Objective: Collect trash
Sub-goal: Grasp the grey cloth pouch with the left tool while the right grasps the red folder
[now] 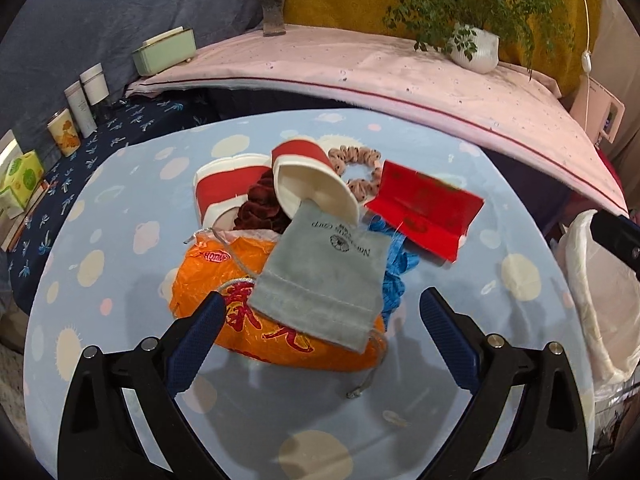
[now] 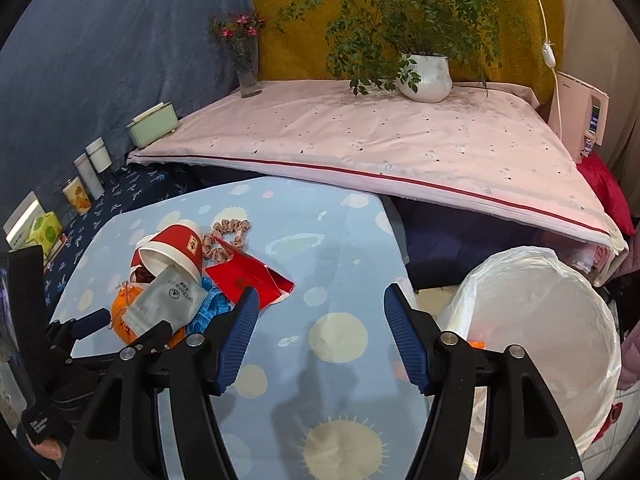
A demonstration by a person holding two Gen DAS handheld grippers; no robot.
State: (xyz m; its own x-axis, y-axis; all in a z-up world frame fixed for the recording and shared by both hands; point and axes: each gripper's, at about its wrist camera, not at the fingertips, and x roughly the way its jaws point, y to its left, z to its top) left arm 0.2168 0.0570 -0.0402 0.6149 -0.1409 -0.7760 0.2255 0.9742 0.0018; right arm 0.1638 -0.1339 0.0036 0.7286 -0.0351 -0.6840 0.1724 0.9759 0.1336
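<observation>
Where trash lies, left claw agape.

Left gripper angled downward, jaws wide apart, nothing clamped. Right gripper angled downward, jaws parted, empty.

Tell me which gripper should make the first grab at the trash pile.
Left. The left gripper already frames the grey pouch, fingers wide open. The right gripper points at bare tablecloth beside the pile.
</observation>
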